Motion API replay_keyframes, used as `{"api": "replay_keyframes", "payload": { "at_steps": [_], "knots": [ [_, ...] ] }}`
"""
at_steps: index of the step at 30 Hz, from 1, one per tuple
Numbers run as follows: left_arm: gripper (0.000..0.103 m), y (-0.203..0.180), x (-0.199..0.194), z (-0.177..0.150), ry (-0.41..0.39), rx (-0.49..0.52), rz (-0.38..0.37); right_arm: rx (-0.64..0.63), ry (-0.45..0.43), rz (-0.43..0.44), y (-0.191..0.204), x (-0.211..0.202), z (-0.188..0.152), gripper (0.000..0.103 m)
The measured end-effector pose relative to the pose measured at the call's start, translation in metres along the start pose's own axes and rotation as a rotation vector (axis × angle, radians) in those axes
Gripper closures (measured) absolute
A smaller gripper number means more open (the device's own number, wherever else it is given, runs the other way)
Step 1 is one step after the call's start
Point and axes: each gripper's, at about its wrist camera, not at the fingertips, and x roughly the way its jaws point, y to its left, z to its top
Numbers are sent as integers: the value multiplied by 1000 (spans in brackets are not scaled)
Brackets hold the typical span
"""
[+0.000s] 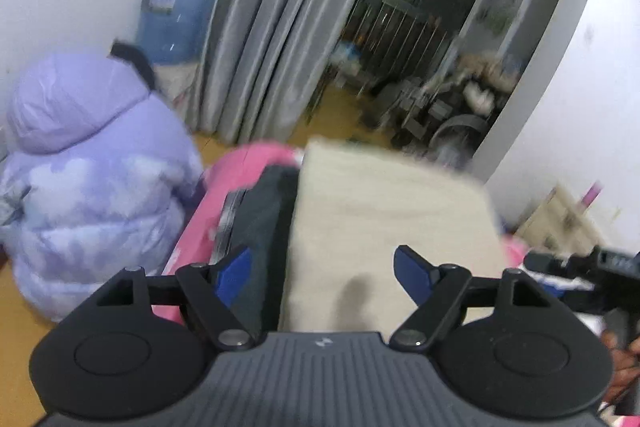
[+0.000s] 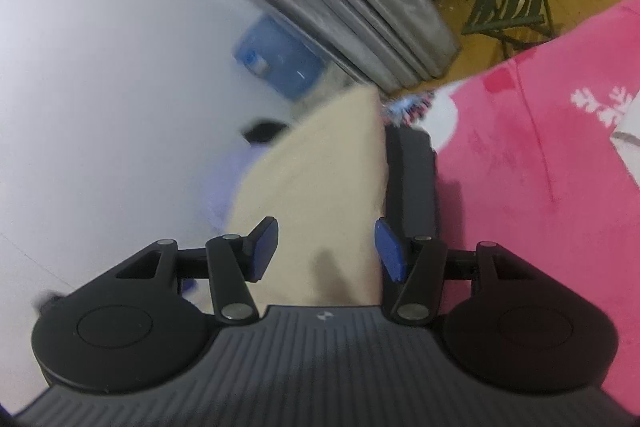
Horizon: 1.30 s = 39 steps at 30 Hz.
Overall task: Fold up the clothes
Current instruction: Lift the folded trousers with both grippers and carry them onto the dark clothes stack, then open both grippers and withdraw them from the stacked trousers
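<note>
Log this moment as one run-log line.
left gripper: open | right gripper: open | cream folded cloth: ahead of both, ungrasped | dark garment: beside it on pink blanket

**Matching black tongs with blue pads**

Both the left tongs (image 1: 322, 267) and right tongs (image 2: 326, 247) look alike: ribbed dark-grey body with a small white logo, round black side discs, black linkage arms on silver rivets, blue-faced fingertips (image 1: 234, 273).

Left hand-held gripper (image 1: 325, 273): jaws apart, cream folded garment (image 1: 384, 211) fills gap, dark garment (image 1: 260, 227) at 10 o'clock. Purple puffer jacket (image 1: 92, 179) blocks 9 o'clock. Grey curtain (image 1: 276, 19) at 12 o'clock. Right hand-held gripper (image 2: 326, 247): open pink bed cover (image 2: 540, 187) at 2 o'clock; folding stool (image 2: 512, 11) on floor beyond.
</note>
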Motion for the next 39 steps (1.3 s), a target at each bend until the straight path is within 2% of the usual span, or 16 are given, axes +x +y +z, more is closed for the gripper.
{"api": "replay_keyframes", "payload": {
  "at_steps": [2,4,5,7,9,13,15,16,20,23,25,28,31,35,37,39],
  "knots": [
    [24,-5,15,-10,22,33,69,-35,31,-47,5,13,-6,50],
    [24,-7,23,-19,19,54,114,-81,45,-63,14,25,-13,58],
    [24,-6,22,-19,17,49,118,-104,52,-70,18,31,-17,62],
    [24,-3,20,-19,12,39,127,-163,54,-88,31,41,-24,62],
    [24,1,18,-19,7,29,135,-214,48,-102,43,46,-29,58],
    [24,3,11,-15,-7,18,165,-137,13,-68,23,13,-30,49],
    [25,0,2,-13,-23,14,190,-98,-5,-51,14,-3,-31,38],
    [25,0,-4,-13,-34,1,192,-78,-14,-43,9,-11,-32,36],
    [24,-13,-44,-28,-79,-39,165,-30,-11,-43,-8,-70,-59,34],
    [18,-32,-88,-60,-91,-41,98,-97,12,-91,0,-122,-107,34],
    [18,-50,-121,-87,-66,-16,60,-181,25,-158,15,-155,-146,31],
    [13,-74,-173,-126,-70,13,29,-259,19,-212,36,-201,-200,22],
    [9,-94,-223,-159,-113,12,39,-285,-11,-226,55,-236,-239,19],
    [4,-122,-271,-187,-132,42,75,-365,-22,-319,78,-265,-271,18],
    [3,-135,-294,-199,-149,41,88,-353,-43,-352,85,-280,-281,15],
    [0,-145,-313,-209,-154,23,74,-345,-63,-385,91,-294,-290,8]
  ]
}}
